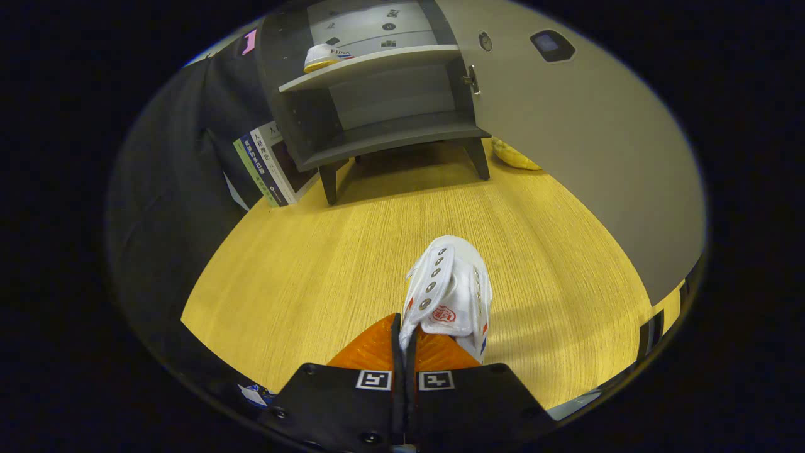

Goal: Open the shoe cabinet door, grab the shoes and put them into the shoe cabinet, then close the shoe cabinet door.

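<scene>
Pinching the white shoe (449, 289) by its upper edge, the gripper (405, 336) has both fingers pressed together on it, hiding its heel. Well beyond, the open shoe cabinet (371, 94) holds another shoe (324, 58), partly cut off.

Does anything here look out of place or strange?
A yellow object lies on the table beyond the open door, partly hidden; I cannot identify it. Otherwise nothing is odd: the gripper pinches a white shoe, and another shoe sits on the cabinet shelf.
</scene>
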Demonstrator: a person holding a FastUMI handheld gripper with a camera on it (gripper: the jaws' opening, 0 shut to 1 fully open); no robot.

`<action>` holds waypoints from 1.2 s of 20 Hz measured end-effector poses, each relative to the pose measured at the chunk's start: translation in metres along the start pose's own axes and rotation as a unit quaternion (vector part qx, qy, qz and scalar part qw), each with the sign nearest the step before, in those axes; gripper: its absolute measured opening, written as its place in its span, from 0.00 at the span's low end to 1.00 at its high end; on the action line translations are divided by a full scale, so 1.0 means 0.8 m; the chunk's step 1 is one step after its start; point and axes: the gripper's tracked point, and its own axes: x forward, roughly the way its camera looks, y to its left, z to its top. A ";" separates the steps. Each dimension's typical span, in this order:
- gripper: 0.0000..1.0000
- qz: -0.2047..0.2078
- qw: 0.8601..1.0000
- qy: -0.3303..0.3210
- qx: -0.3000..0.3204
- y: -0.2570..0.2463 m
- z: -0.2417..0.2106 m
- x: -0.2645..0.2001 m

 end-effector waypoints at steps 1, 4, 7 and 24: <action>0.02 0.006 1.000 -0.009 0.004 0.004 0.009 -0.004; 0.02 0.024 0.999 -0.039 0.008 0.017 0.042 -0.018; 0.02 0.039 0.996 -0.074 -0.002 0.035 0.086 -0.037; 0.01 0.081 0.955 -0.277 -0.074 0.132 0.448 -0.082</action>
